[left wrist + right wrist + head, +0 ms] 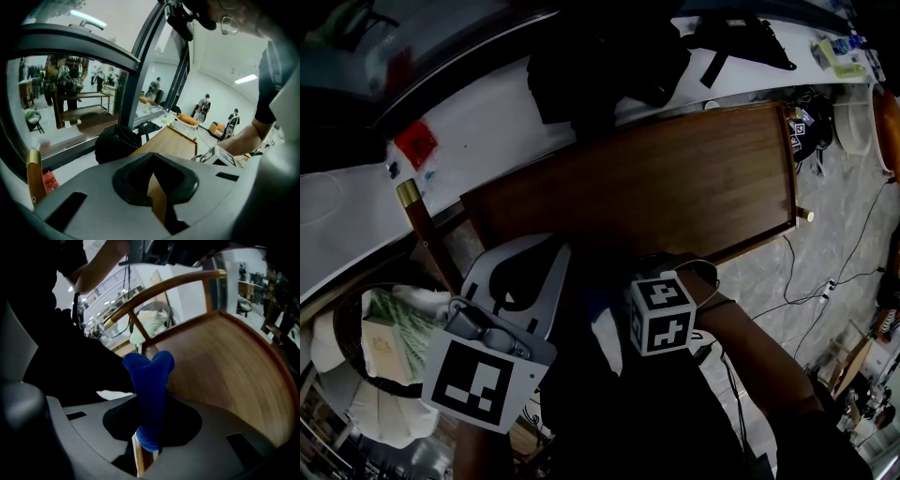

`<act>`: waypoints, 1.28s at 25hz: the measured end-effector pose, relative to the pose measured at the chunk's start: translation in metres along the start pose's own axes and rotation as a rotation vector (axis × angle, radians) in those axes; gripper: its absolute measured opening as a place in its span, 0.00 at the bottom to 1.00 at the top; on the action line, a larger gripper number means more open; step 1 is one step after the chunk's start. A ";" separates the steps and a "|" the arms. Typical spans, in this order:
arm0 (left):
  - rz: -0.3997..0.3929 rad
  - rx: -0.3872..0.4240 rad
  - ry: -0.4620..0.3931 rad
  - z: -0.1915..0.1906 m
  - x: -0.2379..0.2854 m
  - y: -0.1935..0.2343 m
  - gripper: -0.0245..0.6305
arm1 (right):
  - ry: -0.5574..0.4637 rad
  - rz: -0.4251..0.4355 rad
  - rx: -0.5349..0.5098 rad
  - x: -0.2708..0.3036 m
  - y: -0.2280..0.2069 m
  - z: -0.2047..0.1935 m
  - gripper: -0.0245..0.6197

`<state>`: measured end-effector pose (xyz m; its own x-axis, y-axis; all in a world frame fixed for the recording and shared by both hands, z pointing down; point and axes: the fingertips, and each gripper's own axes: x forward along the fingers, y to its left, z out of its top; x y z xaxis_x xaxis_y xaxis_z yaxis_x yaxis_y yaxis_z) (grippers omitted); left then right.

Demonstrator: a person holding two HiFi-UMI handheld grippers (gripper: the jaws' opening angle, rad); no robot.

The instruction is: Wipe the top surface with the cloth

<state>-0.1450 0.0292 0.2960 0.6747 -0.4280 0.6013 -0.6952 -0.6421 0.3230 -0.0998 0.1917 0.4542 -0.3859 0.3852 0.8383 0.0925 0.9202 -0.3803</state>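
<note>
I'm looking down on a brown wooden table [675,178] that stands against a white ledge [497,127] below a window, on a pale marbled floor [848,216].

My right gripper [149,427] has its jaws clamped on the blue cloth [150,390]. The cloth stands up out of the jaws in a folded wad with two rounded lobes at its top. It sits at the table's near edge, and the bare wood spreads away to the right of it in the right gripper view. I can't tell whether the cloth touches the top. In the head view this gripper shows mostly as its marker cube [661,314], just short of the table's near edge, and the cloth is lost in the dark there.

My left gripper [157,187] has its jaws drawn together apart from a thin sliver, through which I see wood, and it holds nothing. It hangs off the table's near left corner.

Further out, a black bag [600,56] lies on the ledge at the table's far edge, and a small red thing [416,142] sits on the ledge to the left. A chair [394,347] with a green-striped cushion stands at lower left. Cables [825,286] trail over the floor at right.
</note>
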 end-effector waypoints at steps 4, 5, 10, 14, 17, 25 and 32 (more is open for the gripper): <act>0.006 -0.054 -0.005 -0.001 0.000 0.004 0.05 | -0.173 -0.175 0.042 -0.050 -0.040 0.032 0.19; 0.010 -0.063 -0.010 0.001 0.000 0.006 0.05 | -0.189 -0.253 0.024 -0.064 -0.057 0.036 0.19; 0.028 -0.071 -0.028 0.005 0.001 0.015 0.05 | -0.218 -0.563 -0.036 -0.116 -0.128 0.053 0.19; 0.028 -0.075 -0.031 0.007 0.005 0.015 0.05 | -0.171 -0.613 -0.068 -0.115 -0.161 0.049 0.19; 0.025 -0.074 -0.026 0.007 0.008 0.015 0.05 | -0.135 -0.646 -0.094 -0.110 -0.181 0.041 0.19; 0.015 -0.078 -0.005 0.001 0.014 0.013 0.05 | -0.086 -0.642 -0.084 -0.096 -0.209 0.026 0.19; 0.001 -0.070 -0.007 0.002 0.019 0.009 0.05 | -0.016 -0.560 -0.058 -0.086 -0.209 0.022 0.19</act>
<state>-0.1383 0.0138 0.3086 0.6759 -0.4330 0.5963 -0.7111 -0.5957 0.3734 -0.1064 -0.0348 0.4532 -0.4047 -0.1634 0.8997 -0.0805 0.9865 0.1430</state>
